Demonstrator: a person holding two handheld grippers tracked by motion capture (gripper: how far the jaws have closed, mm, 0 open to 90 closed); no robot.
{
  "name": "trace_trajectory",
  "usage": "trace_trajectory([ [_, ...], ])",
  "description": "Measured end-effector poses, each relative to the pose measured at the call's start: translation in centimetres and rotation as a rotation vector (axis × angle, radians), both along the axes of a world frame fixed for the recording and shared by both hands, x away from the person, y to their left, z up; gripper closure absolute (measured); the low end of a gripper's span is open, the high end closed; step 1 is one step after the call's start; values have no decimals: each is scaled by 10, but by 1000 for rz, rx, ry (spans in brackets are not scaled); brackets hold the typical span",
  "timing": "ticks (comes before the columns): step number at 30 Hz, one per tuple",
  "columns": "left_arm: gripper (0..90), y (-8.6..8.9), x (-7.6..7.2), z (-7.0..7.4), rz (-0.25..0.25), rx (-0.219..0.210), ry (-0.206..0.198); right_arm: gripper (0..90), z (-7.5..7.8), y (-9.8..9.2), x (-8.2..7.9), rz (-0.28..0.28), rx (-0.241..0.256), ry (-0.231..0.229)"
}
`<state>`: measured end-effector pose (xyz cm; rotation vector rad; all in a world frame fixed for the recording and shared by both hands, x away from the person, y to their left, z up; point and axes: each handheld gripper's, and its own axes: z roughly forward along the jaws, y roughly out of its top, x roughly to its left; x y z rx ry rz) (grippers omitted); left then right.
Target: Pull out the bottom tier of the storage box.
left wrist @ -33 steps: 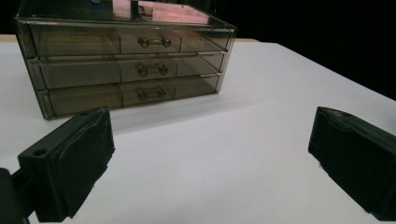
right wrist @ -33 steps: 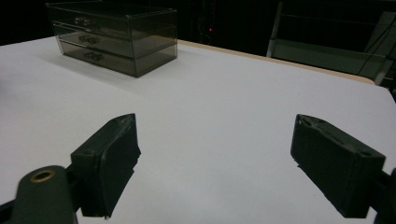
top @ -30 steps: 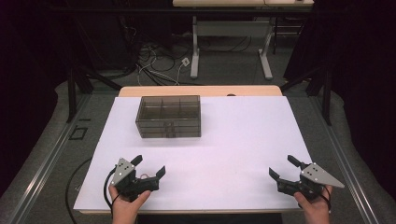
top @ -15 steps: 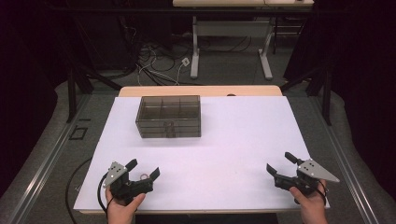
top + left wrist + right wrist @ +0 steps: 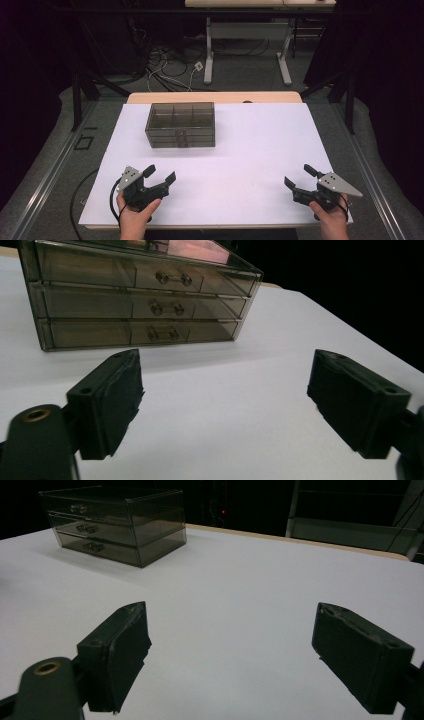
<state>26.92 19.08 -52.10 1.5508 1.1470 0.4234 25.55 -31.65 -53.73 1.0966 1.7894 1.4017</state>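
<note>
Nearest the person, at the front edge of the table (image 5: 250, 150), both grippers are held low over the white surface. The left gripper (image 5: 159, 176) sits at the front left, jaws spread wide and holding nothing; its own view shows the two black pads well apart with bare table between them. The right gripper (image 5: 299, 176) sits at the front right, likewise spread and empty, and well apart from the left one.

Farther back, left of centre, stands a smoked clear-plastic drawer chest (image 5: 181, 125), upright, drawer fronts facing the person. The left gripper view shows three stacked drawers (image 5: 145, 307), all pushed in, each with a small two-knob bar handle (image 5: 173, 277) at mid-front. The top of the chest carries open compartments divided by partitions. The drawers appear empty through the tinted walls, and the top compartments likewise, though tint and reflection prevent certainty.

Handling assessment: the chest is judged rigid, light, and smooth-sided, so liable to slide on the table if a drawer is pulled without bracing. The plastic is likely brittle under hard pinching. The handles are the sensible hold for a drawer; the side walls or top rim suit steadying.

Beyond the table lie a floor with cables (image 5: 165, 65) and a desk frame (image 5: 247, 45).
</note>
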Motion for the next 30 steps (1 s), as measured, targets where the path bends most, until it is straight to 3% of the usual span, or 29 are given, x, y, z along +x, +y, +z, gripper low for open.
trace_trajectory([
  [6,166,-5,12,7,27,28,25,146,0,0,0,0,1,5],
  [13,177,-7,32,15,56,-9,58,146,-1,0,0,1,9,12],
  [15,232,-7,36,17,56,-14,57,146,-1,0,0,-1,8,11],
  [25,235,-8,53,27,70,-60,87,146,-1,-2,1,-11,7,19],
  [26,235,-9,58,28,77,-74,97,146,-2,-1,2,-15,23,5],
  [30,235,-11,64,32,80,-81,119,146,-2,-1,1,-9,18,23],
])
